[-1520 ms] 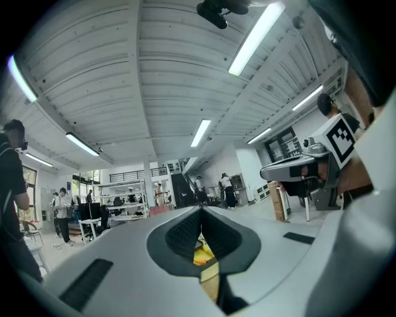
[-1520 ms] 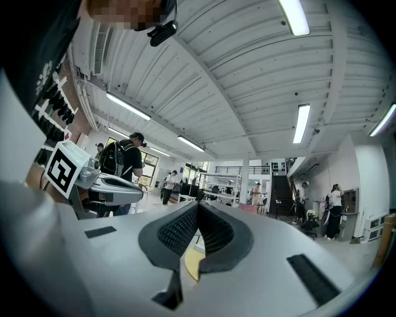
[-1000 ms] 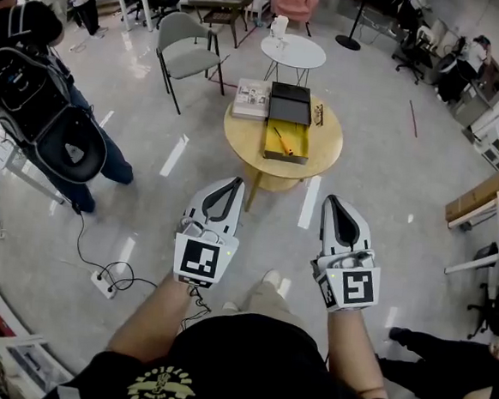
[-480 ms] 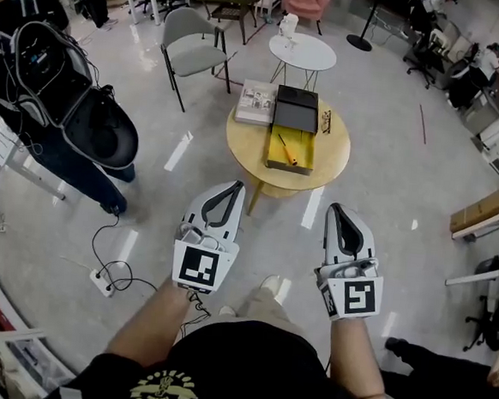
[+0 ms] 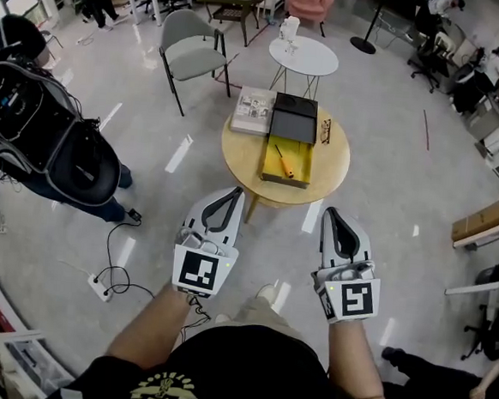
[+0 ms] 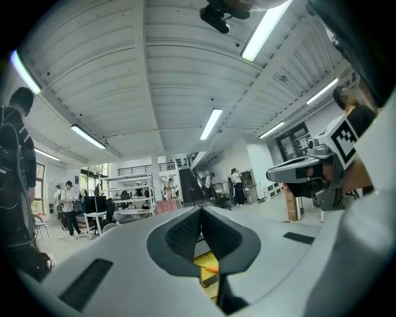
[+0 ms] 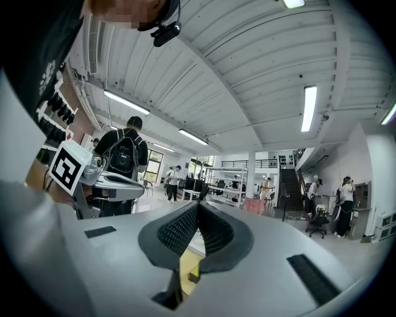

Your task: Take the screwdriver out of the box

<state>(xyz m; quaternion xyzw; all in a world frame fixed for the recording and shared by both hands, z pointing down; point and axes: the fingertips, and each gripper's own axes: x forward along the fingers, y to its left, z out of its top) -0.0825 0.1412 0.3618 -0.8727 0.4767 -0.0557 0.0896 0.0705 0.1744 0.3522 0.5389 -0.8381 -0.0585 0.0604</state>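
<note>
An orange-handled screwdriver [image 5: 283, 161] lies in the yellow base of an open box [image 5: 269, 172] on a round wooden table [image 5: 331, 166]. The box's black lid [image 5: 294, 119] lies behind the base. Both grippers are held level over the floor, short of the table's near edge. My left gripper [image 5: 235, 191] points at the table with its jaws closed and nothing between them. My right gripper [image 5: 328, 212] is likewise shut and empty. In the left gripper view the yellow box [image 6: 204, 259] and the screwdriver [image 6: 212, 269] show below the closed tips [image 6: 200, 209]. The right gripper view shows its closed tips [image 7: 198, 204] above the box [image 7: 189, 265].
A book [image 5: 256, 99] and a pair of glasses [image 5: 324, 131] also lie on the table. Behind it stand a grey chair [image 5: 191, 50] and a small white table [image 5: 305, 54]. A person with a backpack [image 5: 48, 135] is at the left. A power strip [image 5: 100, 288] with cable lies on the floor.
Both grippers have moved forward toward the table, which now sits nearer in the head view. The person with the backpack has shifted at the left.
</note>
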